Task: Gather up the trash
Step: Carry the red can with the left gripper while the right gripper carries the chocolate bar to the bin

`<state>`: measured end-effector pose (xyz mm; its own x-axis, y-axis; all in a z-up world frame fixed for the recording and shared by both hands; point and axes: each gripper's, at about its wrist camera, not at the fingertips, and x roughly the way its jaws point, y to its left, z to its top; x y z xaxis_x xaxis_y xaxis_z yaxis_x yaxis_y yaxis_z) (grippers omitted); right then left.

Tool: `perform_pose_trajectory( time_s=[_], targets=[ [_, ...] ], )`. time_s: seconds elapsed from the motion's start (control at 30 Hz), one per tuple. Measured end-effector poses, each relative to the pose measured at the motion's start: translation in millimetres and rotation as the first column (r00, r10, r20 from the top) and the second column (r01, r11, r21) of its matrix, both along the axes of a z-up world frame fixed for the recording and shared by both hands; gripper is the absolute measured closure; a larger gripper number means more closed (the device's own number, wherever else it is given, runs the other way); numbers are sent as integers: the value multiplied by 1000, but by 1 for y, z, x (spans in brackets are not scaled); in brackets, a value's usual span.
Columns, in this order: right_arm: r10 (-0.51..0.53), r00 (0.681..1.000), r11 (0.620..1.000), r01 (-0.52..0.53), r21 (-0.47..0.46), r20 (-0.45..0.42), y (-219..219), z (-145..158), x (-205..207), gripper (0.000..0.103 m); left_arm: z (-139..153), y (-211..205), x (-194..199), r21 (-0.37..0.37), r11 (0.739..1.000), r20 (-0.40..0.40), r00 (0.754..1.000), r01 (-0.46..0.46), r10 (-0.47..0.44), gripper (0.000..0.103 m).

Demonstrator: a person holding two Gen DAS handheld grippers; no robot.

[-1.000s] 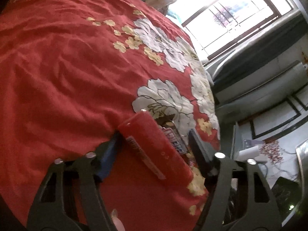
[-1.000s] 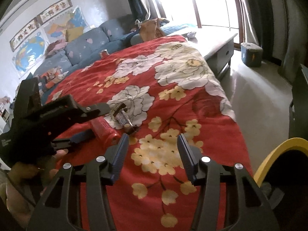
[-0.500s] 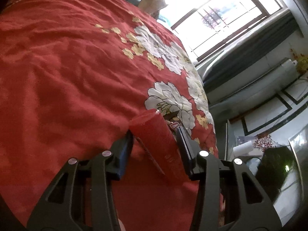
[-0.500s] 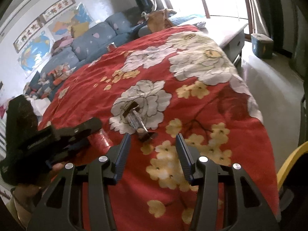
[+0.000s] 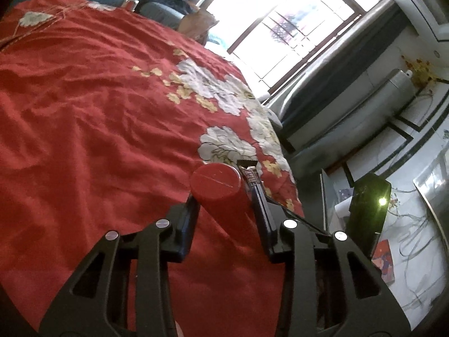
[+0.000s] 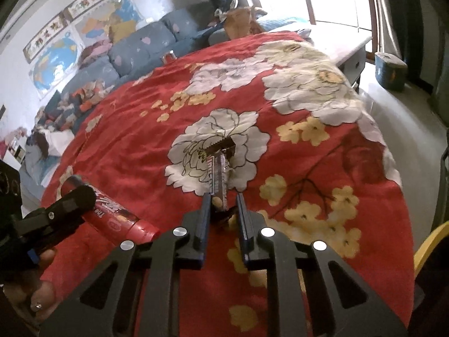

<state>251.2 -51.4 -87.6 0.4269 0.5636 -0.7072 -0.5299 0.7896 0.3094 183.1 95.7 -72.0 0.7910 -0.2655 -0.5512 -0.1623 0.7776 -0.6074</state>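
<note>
My left gripper [image 5: 226, 196] is shut on a red tube-shaped package [image 5: 221, 193] and holds it above the red flowered cloth [image 5: 84, 129]. The package also shows in the right wrist view [image 6: 118, 219], held at the left by the left gripper [image 6: 70, 205]. My right gripper [image 6: 223, 202] is shut on the near end of a silvery snack wrapper [image 6: 219, 168] that lies on a white flower of the cloth [image 6: 280, 196]. The wrapper's far end also shows in the left wrist view [image 5: 249, 172], just right of the red package.
A blue sofa [image 6: 134, 53] with clutter stands behind the cloth-covered surface. A blue-grey box [image 6: 390, 70] sits on the floor by the window. A yellow rim [image 6: 429, 247] shows at the right edge. A dark device with a light [image 5: 367, 205] stands at the right.
My left gripper has lifted and tilted the red package up off the cloth. My right gripper has moved forward to the wrapper and shut on its near end.
</note>
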Motion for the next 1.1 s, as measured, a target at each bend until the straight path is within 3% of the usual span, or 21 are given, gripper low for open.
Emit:
perform_pose_trajectory(
  time_s=[0.57,1.1],
  targets=[
    [-177,979,982,168,86,103,-101,28,-56,86,36,-66,-9,80,986,78,985,149,-155,74],
    [-307,942,950,296,99,135,-172,37,-77,86,48,-141,-13,169,938,89,943,303,-321,74]
  ],
)
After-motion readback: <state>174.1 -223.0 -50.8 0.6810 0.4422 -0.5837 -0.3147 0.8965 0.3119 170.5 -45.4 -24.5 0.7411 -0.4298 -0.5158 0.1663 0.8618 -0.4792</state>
